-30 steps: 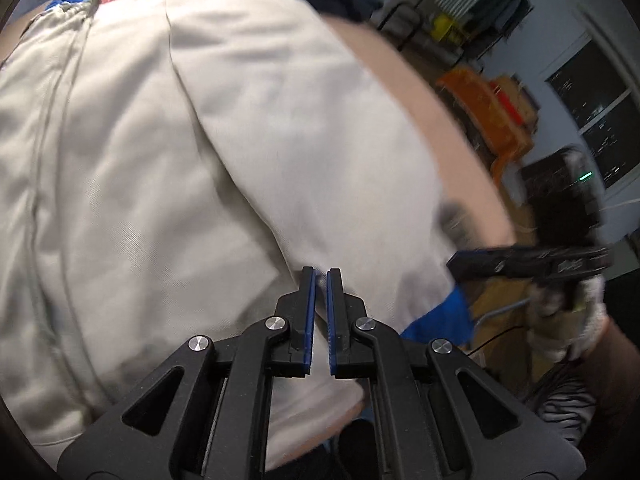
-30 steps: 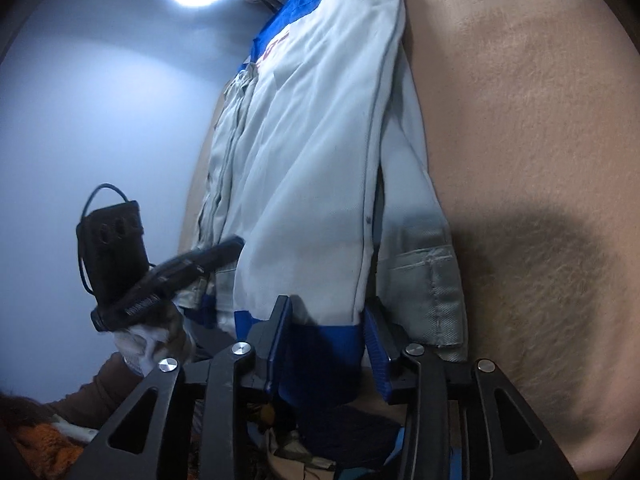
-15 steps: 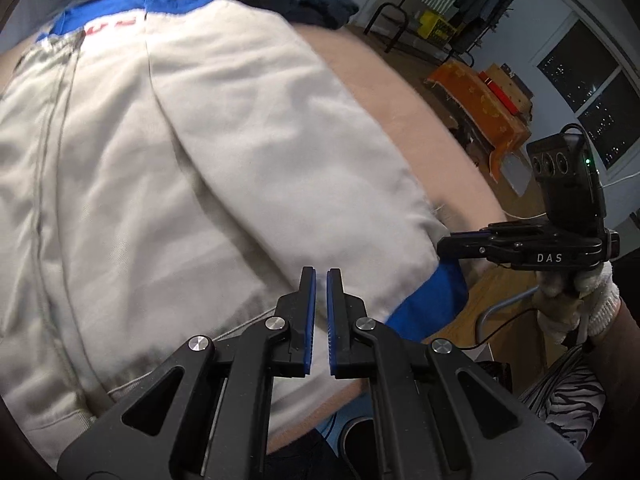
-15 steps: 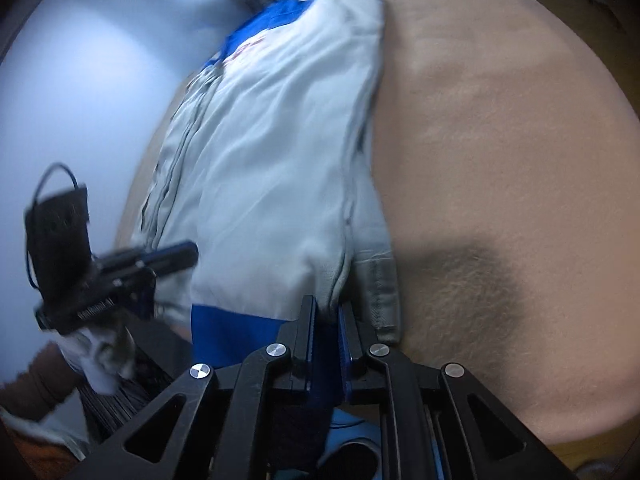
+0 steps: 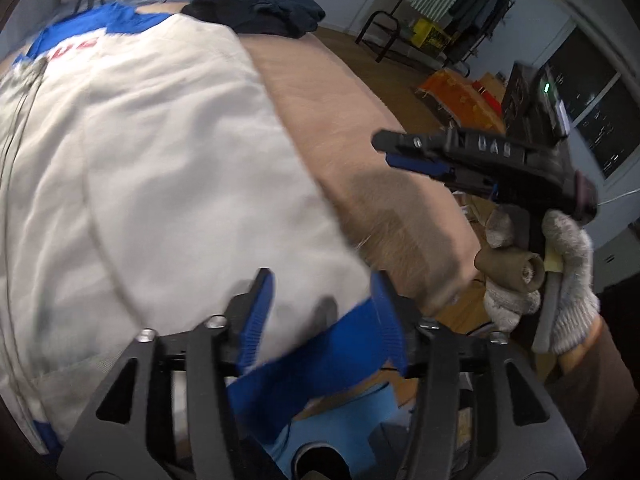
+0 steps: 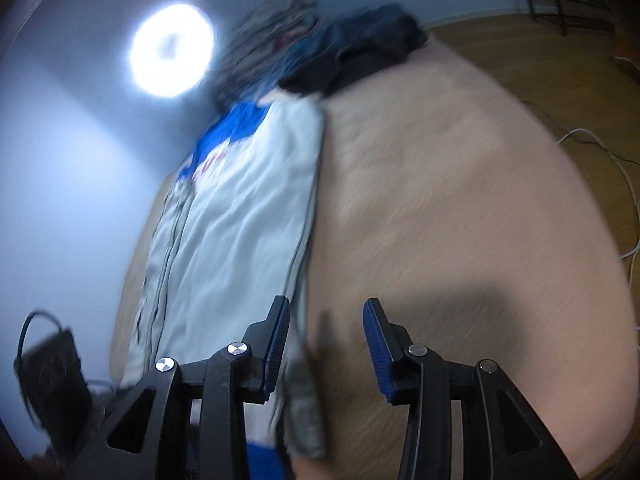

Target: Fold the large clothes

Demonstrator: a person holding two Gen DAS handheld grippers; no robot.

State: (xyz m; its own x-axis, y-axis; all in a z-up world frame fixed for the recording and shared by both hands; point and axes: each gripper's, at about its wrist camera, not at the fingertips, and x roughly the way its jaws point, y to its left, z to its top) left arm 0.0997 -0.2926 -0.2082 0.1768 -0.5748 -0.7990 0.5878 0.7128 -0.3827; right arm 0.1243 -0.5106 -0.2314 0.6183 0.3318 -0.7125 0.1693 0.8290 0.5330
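Off-white jacket (image 5: 160,184) with blue hem band (image 5: 320,356) and blue shoulders, lying lengthwise along the left side of a beige-covered bed (image 5: 344,120), hem at the near edge. Left gripper (image 5: 324,312): jaws spread wide, straddling the hem band, nothing clamped; right gripper (image 6: 326,344): jaws likewise apart, empty, over the jacket's right edge. Dark clothing pile (image 6: 360,44) at the bed's far end.

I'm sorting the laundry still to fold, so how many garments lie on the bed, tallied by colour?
Pale grey jacket with blue trim: 1
Dark navy garment, crumpled at the far end of the tan bed cover: 1
Patterned grey heap beside it, too blurred to identify: 1
Total: 3
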